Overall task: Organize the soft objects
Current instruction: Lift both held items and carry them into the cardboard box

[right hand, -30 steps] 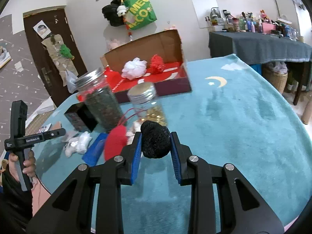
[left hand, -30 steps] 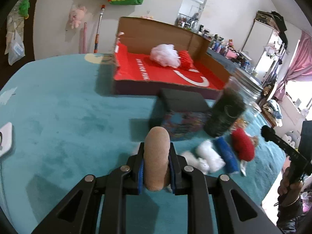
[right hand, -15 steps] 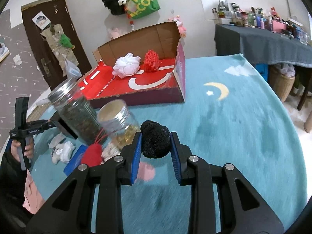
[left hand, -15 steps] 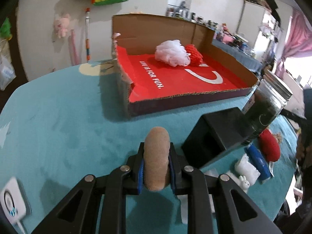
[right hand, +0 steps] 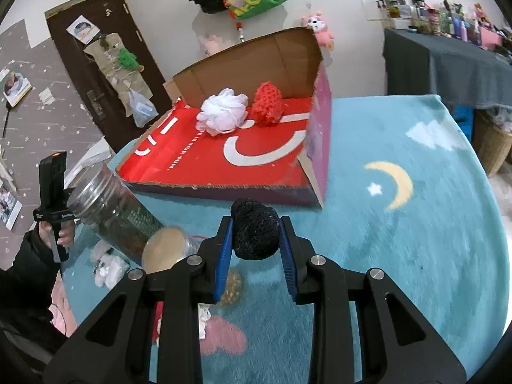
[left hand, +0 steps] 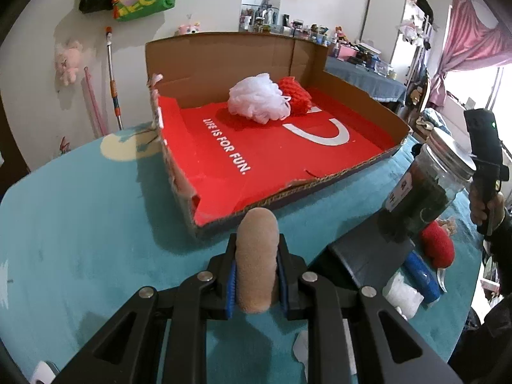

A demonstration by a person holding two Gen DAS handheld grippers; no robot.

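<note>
Pinching a tan sponge [left hand: 256,260], the left hand-held gripper [left hand: 256,275]; the right [right hand: 255,249] clamps a black pom-pom [right hand: 255,228].

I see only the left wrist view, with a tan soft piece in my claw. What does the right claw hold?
Observer: The right claw is shut on a black fuzzy ball.
Operator: Is something beside the tall jar that I miss?
Observer: Yes, a smaller jar with a tan lid, on the side nearer the right claw.
Operator: What lies right of the cardboard box?
Observer: There the blue cloth shows a printed yellow moon.
</note>
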